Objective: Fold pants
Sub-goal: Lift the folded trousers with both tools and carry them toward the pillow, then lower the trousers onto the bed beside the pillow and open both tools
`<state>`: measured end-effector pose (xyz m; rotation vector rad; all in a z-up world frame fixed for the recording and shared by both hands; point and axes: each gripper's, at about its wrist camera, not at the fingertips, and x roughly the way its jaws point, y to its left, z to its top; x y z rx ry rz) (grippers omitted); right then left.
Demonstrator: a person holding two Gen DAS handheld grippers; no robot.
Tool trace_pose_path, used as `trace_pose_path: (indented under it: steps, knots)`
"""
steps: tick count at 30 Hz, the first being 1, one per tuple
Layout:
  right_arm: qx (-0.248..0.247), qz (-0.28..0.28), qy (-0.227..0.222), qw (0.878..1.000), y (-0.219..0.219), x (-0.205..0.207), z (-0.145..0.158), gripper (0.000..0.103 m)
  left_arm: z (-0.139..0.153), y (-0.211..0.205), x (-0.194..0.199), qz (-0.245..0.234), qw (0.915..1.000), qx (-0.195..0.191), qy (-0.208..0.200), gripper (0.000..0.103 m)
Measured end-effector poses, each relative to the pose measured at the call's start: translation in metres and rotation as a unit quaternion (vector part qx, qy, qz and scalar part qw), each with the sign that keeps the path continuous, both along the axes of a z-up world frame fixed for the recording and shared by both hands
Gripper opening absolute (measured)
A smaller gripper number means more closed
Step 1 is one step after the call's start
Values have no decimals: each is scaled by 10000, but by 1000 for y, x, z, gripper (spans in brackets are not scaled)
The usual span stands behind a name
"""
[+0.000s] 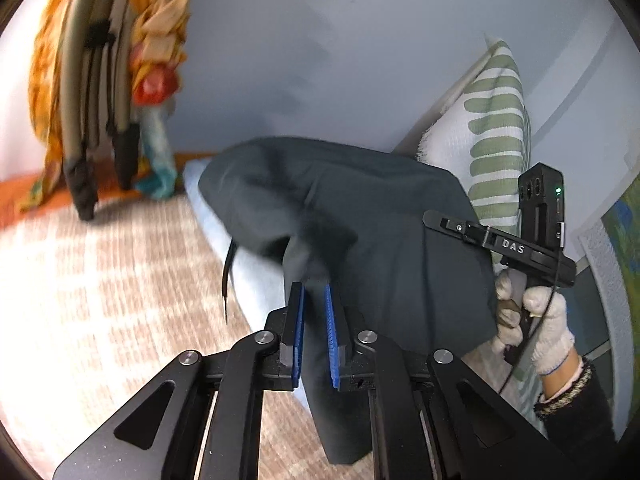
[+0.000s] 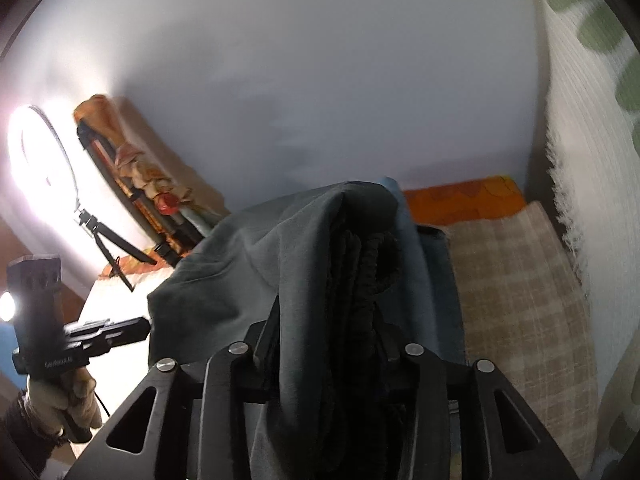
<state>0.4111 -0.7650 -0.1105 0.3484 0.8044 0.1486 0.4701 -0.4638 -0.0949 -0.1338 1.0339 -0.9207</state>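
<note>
The dark grey pants [image 1: 360, 216] hang in the air, held up between both grippers. My left gripper [image 1: 315, 300] is shut on a fold of the pants, the cloth running between its blue pads [image 1: 330, 332]. My right gripper [image 2: 326, 328] is shut on a thick bunch of the pants [image 2: 312, 264] with a black drawstring; the cloth hides its fingertips. In the left wrist view the right gripper's body [image 1: 520, 240] shows at the right, held by a gloved hand [image 1: 536, 320]. The left gripper's body [image 2: 60, 336] shows at the lower left of the right wrist view.
A checked beige bedcover [image 1: 100, 280] lies below with a light blue cloth [image 1: 248, 272] on it. A white and green striped pillow [image 1: 492, 132] leans at the right. A rack with orange cloths [image 1: 112, 80] stands at the left wall. A ring light on a tripod [image 2: 44, 160] glares.
</note>
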Motion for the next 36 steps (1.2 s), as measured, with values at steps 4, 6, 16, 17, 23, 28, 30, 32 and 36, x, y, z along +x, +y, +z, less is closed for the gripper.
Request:
trace_pose_path:
  steps: [4,6,16,17,23,28,30,32,36]
  knots:
    - [-211,-227,143,9994,-9,0,-5,52,-6,10,-5,-8,9995,-90,301,23]
    - [-269,-368,160,9988,-16,-3,-5,53,-12,15,-11,-43,9990,-105,429,23]
    - [-249,-687,97,9973,-29,-31,-2,57,-41,15,-53,-431,9932,-387,1007,22]
    - [-315,-707,81,9970,-29,-33,-2,57,-36,12,-59,-512,9933,-431,940,22]
    - [-858,-910,260,9918,-21,-22,-4,57,-28,-2,-73,-694,9959,-69,572,22]
    - [-1072,-1002,401,9884,-15,-20,-10,58,-28,7,-71,-547,9973,209,439,24]
    - [-1113,-1023,393,9877,-13,-25,-8,59,-25,14,-73,-523,9977,313,297,25]
    - [-1231,-1066,355,9860,-11,-32,-4,61,-17,20,-74,-474,9981,393,99,25]
    - [-1274,-1192,178,9845,-2,-51,9,69,-1,32,-79,-355,9979,472,-276,25]
